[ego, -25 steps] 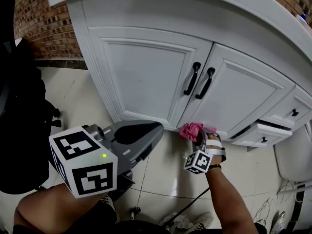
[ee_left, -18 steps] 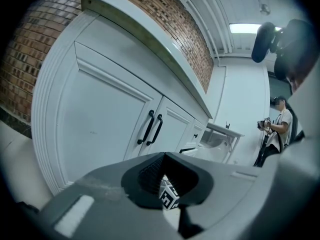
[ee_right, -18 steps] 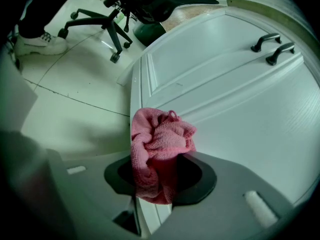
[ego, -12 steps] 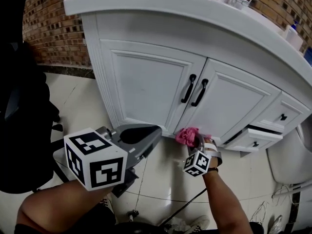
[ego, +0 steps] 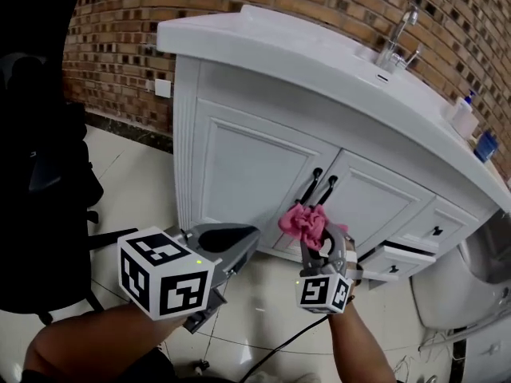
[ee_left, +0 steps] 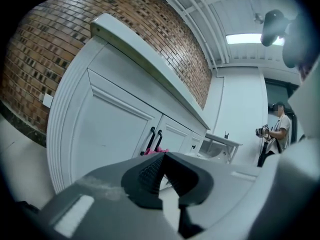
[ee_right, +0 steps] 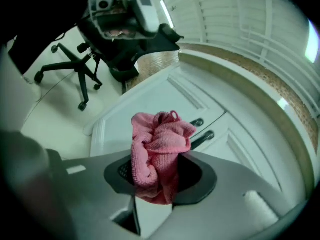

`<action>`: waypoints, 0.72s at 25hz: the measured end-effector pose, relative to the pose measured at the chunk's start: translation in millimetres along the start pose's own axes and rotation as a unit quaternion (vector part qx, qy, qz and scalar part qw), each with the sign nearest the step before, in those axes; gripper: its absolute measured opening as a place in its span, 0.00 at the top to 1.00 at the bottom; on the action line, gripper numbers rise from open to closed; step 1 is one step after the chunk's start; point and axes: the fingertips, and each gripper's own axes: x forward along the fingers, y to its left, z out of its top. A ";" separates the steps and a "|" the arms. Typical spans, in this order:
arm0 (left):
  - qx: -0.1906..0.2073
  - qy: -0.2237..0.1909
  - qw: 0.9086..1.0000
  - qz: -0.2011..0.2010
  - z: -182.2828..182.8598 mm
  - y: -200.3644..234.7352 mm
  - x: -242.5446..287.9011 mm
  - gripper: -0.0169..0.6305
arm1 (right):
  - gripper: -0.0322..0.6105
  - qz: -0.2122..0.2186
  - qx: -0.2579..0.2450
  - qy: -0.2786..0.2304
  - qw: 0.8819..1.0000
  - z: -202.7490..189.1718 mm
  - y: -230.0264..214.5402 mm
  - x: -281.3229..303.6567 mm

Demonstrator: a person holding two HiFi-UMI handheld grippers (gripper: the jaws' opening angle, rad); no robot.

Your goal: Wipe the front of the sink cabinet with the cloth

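Note:
The white sink cabinet (ego: 239, 166) has two doors with black handles (ego: 318, 188). My right gripper (ego: 313, 234) is shut on a bunched pink cloth (ego: 303, 222) and holds it just below the handles, in front of the doors. In the right gripper view the pink cloth (ee_right: 157, 151) bulges out between the jaws, with the cabinet doors (ee_right: 165, 101) behind it. My left gripper (ego: 239, 242) hangs low at the left, shut and holding nothing, its tips pointing at the left door (ee_left: 107, 134).
A partly open drawer (ego: 391, 258) juts out at the cabinet's lower right. A faucet (ego: 395, 46) and bottles (ego: 463, 118) stand on the countertop. A black office chair (ego: 40, 206) is at the left, a white toilet (ego: 463, 282) at the right. A person (ee_left: 274, 136) stands far off.
The right gripper has lifted the pink cloth from the cabinet's bottom edge up to just below the door handles. The head view has tilted up, showing the countertop and brick wall.

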 end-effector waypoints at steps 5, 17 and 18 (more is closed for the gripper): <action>0.007 -0.020 1.000 -0.009 11.8 -5.0 -7.5 0.97 | 0.72 -0.052 -0.050 -0.021 0.997 64.5 -66.5 -2.5; 0.010 -0.019 1.000 -0.014 9.7 -4.9 -10.6 0.97 | 0.71 -0.096 -0.082 0.032 0.991 79.9 -128.6 37.1; 0.010 -0.021 1.000 -0.013 10.7 -4.2 -11.7 0.97 | 0.71 -0.090 -0.087 0.036 0.991 76.4 -123.0 38.5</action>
